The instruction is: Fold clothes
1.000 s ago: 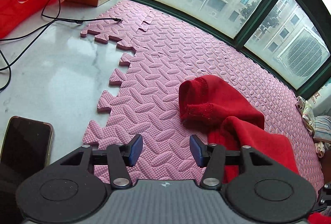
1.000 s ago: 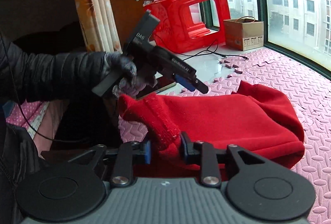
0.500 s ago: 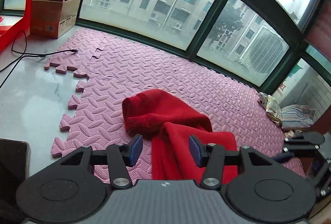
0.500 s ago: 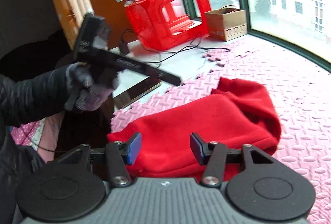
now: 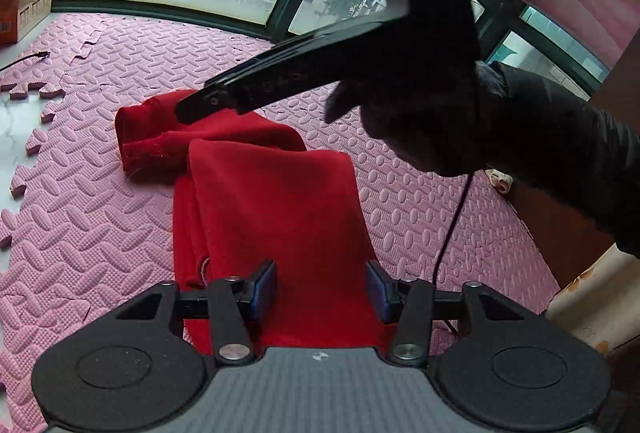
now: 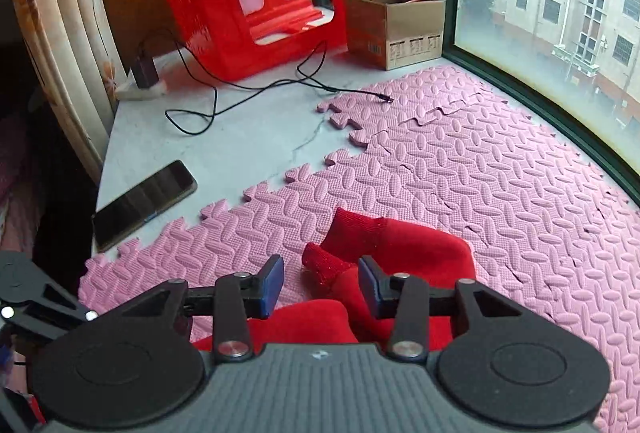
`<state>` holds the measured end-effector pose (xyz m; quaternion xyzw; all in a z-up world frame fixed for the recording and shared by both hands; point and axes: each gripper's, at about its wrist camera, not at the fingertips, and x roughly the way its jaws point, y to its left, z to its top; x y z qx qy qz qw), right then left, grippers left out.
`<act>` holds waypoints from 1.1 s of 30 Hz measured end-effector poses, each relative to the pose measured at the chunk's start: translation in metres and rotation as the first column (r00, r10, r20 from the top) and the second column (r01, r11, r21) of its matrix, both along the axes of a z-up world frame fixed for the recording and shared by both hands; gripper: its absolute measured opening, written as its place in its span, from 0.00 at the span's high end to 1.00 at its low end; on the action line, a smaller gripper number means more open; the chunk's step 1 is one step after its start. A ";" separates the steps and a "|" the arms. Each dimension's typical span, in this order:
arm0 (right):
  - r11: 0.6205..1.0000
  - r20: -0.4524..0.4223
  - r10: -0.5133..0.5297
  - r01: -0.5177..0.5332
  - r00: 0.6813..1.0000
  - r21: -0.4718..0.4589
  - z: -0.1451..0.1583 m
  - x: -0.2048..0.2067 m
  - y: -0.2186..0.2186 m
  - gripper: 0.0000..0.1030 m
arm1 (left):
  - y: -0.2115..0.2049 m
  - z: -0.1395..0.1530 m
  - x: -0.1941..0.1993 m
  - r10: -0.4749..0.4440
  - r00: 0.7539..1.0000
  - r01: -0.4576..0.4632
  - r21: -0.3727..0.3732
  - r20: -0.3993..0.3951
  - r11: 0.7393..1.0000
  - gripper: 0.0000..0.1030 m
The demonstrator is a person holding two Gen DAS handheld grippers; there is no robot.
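The red garment (image 5: 272, 209) lies mid-frame on the pink mat (image 5: 80, 233), partly folded lengthwise, cuffs bunched beyond. Both grippers, left (image 5: 322, 289) and right (image 6: 320, 283), gape wide, empty. Next likely calls for gripping an edge to fold again.

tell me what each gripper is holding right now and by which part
Nothing is held. The left gripper is open above the folded red garment, and the right gripper is open over its cuff, with neither closed on the fabric.

Left hand-held gripper (image 5: 321, 288) open above folded red garment (image 5: 272, 201) on pink mat (image 5: 92, 233).
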<state>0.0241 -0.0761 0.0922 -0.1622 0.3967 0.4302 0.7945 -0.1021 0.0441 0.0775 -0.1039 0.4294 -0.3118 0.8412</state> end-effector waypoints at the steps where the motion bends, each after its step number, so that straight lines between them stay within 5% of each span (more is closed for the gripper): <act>1: 1.000 0.000 0.015 -0.016 1.000 -0.027 -0.007 0.003 0.009 0.59 | 0.002 -0.002 0.000 0.003 1.000 -0.003 -0.003 -0.007 1.000 0.51; 11: 0.949 0.055 0.150 -0.128 0.987 -0.288 -0.064 0.011 0.071 0.61 | 0.009 -0.010 0.000 0.025 0.999 -0.026 -0.031 -0.037 0.999 0.50; 14: 0.943 0.107 0.158 -0.118 0.982 -0.310 -0.068 0.007 0.071 0.79 | 0.009 -0.011 0.000 0.032 0.999 -0.033 -0.033 -0.043 0.999 0.49; 22: 0.998 0.087 -0.054 0.055 0.995 -0.017 0.001 0.038 0.005 0.85 | 0.009 -0.008 -0.001 0.039 0.999 -0.041 -0.034 -0.038 0.999 0.49; 33: 0.949 0.075 -0.202 0.176 0.977 0.261 0.078 0.020 -0.107 0.86 | 0.012 -0.007 -0.003 0.063 0.997 -0.064 -0.034 -0.049 0.997 0.48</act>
